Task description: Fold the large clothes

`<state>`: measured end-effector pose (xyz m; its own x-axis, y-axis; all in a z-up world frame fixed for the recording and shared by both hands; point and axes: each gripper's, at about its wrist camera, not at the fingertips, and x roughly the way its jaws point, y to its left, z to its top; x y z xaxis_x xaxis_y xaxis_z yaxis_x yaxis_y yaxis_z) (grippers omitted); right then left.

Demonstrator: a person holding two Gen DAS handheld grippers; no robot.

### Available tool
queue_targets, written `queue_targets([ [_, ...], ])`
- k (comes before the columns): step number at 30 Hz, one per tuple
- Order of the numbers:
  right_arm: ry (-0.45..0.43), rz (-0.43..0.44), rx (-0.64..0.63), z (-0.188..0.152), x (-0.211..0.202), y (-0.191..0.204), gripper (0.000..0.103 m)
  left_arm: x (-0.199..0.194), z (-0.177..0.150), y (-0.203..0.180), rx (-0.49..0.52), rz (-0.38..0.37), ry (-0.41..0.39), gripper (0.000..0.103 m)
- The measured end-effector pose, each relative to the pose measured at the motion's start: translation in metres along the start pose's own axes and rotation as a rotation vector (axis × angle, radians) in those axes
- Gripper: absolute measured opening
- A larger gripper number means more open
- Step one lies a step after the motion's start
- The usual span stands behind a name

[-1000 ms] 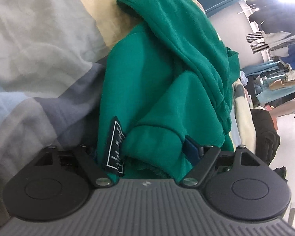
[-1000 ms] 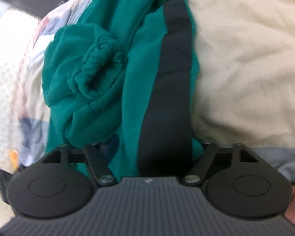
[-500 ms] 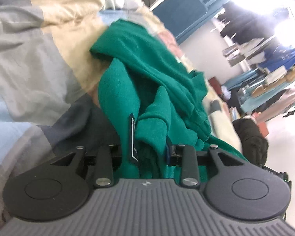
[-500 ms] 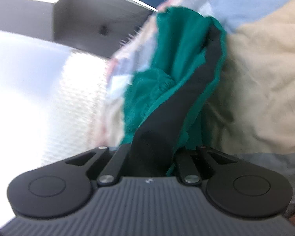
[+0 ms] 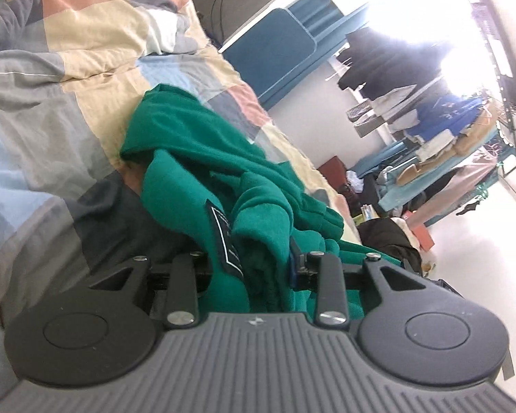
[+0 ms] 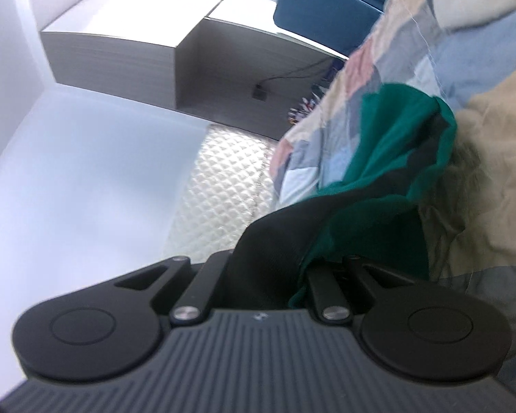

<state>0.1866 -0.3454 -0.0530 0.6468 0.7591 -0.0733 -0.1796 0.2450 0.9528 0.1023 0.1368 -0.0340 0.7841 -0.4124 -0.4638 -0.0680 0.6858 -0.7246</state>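
A green garment point(image 5: 203, 158) with a black side stripe point(image 6: 326, 213) lies bunched on a patchwork quilt point(image 5: 51, 79). My left gripper point(image 5: 258, 268) is shut on a thick fold of the green cloth beside its dark label point(image 5: 225, 237), lifted off the bed. In the right wrist view my right gripper point(image 6: 275, 275) is shut on the striped edge, and the green garment point(image 6: 388, 130) stretches away from it up to the quilt point(image 6: 481, 137). The fingertips of both grippers are buried in fabric.
A blue headboard point(image 5: 282, 55) stands past the bed. Racks and piles of clothes point(image 5: 440, 137) crowd the far right under a bright window. A dark bag point(image 5: 388, 237) sits by the bed. In the right wrist view a white quilted mat point(image 6: 223, 179) and grey cabinets point(image 6: 120, 58) show.
Both grippers closed on the green garment and rose, pulling it up off the quilt. The right view swung from looking down at the bed to looking level across the room.
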Motion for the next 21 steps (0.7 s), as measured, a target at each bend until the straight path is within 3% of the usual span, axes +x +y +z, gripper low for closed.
queue_targets([
  [6,-0.025,0.011,-0.014,-0.006,-0.032,0.012,0.008,-0.038,-0.028,-0.018,0.018,-0.029,-0.025,0.037],
  [12,-0.050,-0.028,-0.005,-0.001,-0.037,0.008,0.008,-0.044,-0.035,-0.024,0.035,-0.033,-0.040,0.037],
  [17,-0.058,-0.066,0.002,0.014,-0.019,0.008,0.008,-0.031,-0.012,-0.016,-0.026,-0.053,-0.069,0.038],
  [21,-0.075,-0.125,0.013,0.040,0.015,0.014,0.009,-0.001,0.032,-0.004,-0.133,-0.095,-0.095,0.039],
])
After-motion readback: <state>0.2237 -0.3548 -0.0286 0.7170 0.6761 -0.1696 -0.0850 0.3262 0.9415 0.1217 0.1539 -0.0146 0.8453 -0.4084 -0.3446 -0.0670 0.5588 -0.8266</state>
